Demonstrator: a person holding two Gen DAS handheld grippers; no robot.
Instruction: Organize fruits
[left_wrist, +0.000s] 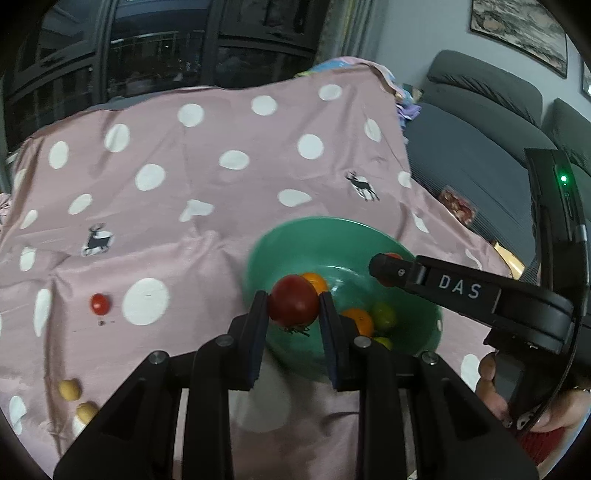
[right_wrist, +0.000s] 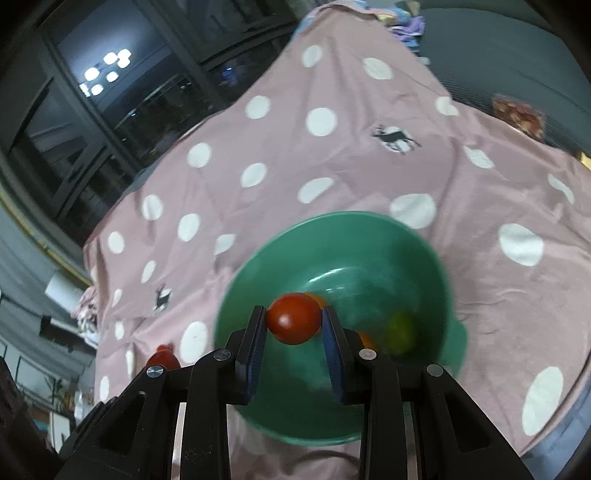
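Left wrist view: the left gripper (left_wrist: 293, 308) clamps a dark red tomato (left_wrist: 293, 304) between its two pads, green stem tuft hanging below — the fruit poised over the near rim of a green bowl (left_wrist: 280, 240). Inside the bowl lie an orange tomato (left_wrist: 359, 320), another orange one (left_wrist: 316, 280) partly hidden behind the held fruit, and a yellow-green tomato (left_wrist: 384, 314); a further yellowish fruit shows at the bowl's near side. The right gripper (left_wrist: 384, 267) reaches in from the right over the far rim, a sliver of red at its tip, with the person's hand (left_wrist: 495, 391) on its handle. The bowl sits on a pink tablecloth (left_wrist: 221, 192) with white dots and deer prints. Loose on the cloth to the left, well apart from the bowl: a small red tomato (left_wrist: 100, 304) and two pale yellow fruits (left_wrist: 69, 389) near the lower edge. The far cloth is open; a grey sofa (left_wrist: 480, 122) borders it on the right.

Right wrist view: the right gripper (right_wrist: 294, 321) is closed on a glossy red tomato (right_wrist: 294, 318), held above the green bowl (right_wrist: 332, 229). The bowl's contents are blurred — orange and yellow-green shapes only. Another red fruit (right_wrist: 162, 356) lies on the pink tablecloth (right_wrist: 369, 155) at lower left, partly hidden by the gripper body. Dark windows (right_wrist: 110, 92) stand beyond the cloth's left edge.
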